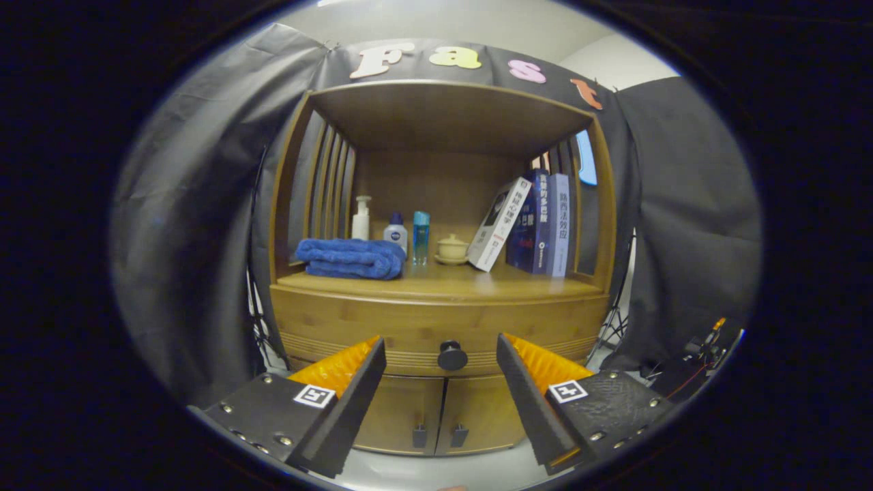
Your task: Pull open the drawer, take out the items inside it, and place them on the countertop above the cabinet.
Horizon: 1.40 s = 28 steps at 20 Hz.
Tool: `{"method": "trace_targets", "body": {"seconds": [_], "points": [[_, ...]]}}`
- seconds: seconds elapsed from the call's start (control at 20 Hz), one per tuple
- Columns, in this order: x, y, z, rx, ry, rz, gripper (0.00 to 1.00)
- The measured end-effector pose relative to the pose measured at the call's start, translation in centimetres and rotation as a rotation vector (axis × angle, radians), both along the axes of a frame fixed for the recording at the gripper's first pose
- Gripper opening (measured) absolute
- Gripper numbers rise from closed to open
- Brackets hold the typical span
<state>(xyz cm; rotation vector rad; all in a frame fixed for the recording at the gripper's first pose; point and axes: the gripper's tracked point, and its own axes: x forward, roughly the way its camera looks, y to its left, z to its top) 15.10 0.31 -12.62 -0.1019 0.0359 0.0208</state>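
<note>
We see the drawer closed, a wide wooden front with a grooved band along its lower edge, sitting under the countertop and above two small doors; its round dark knob sits in the middle, just ahead of the gripper and framed between the two fingers; the fingers are spread wide, released, touching nothing — their inner faces are ridged wedges.

The cabinet is warm bamboo-like wood with slatted sides and a flat roof; on the countertop we find a folded towel, soft and thick, at the left; behind it a pump bottle, then a squat bottle and a slim clear-blue bottle; a small lidded cup on a saucer stands near the middle; three books at the right — one leaning, two upright.

Dark cloth hangs in folds around the cabinet.
</note>
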Motion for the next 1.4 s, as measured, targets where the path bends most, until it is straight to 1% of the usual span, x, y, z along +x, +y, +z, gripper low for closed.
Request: {"method": "trace_targets", "body": {"seconds": [0.15,0.25,0.4,0.5,0.55,0.7,0.75,0.85,1.05,1.15,1.2,1.3,1.35,1.4], "points": [[3.4,0.0,-2.4,-0.052,-0.012,-0.012,0.98],[5.2,0.3,-4.3,-0.077,0.007,-0.003,0.97],[8.0,0.2,-6.0,-0.043,0.046,-0.007,0.97],[9.6,-0.7,-5.9,-0.052,0.038,-0.031,0.96],[10.1,-0.9,-6.5,-0.054,0.053,-0.030,0.96],[11.1,-2.1,-7.0,-0.017,0.059,-0.060,0.62],[11.1,-2.2,-6.8,0.001,0.054,-0.051,0.56],[11.1,-2.0,-6.9,-0.010,0.047,-0.051,0.43],[11.1,-2.1,-7.0,0.001,0.021,-0.062,0.44],[11.1,-2.0,-6.8,-0.050,0.012,-0.021,0.44],[11.2,-2.0,-6.9,-0.048,0.022,-0.014,0.41],[10.9,-2.1,-7.3,-0.009,0.041,-0.027,0.33],[10.6,-2.3,-7.0,-0.027,0.034,-0.033,0.30],[10.1,-2.3,-6.9,-0.058,0.025,-0.036,0.30]]}}
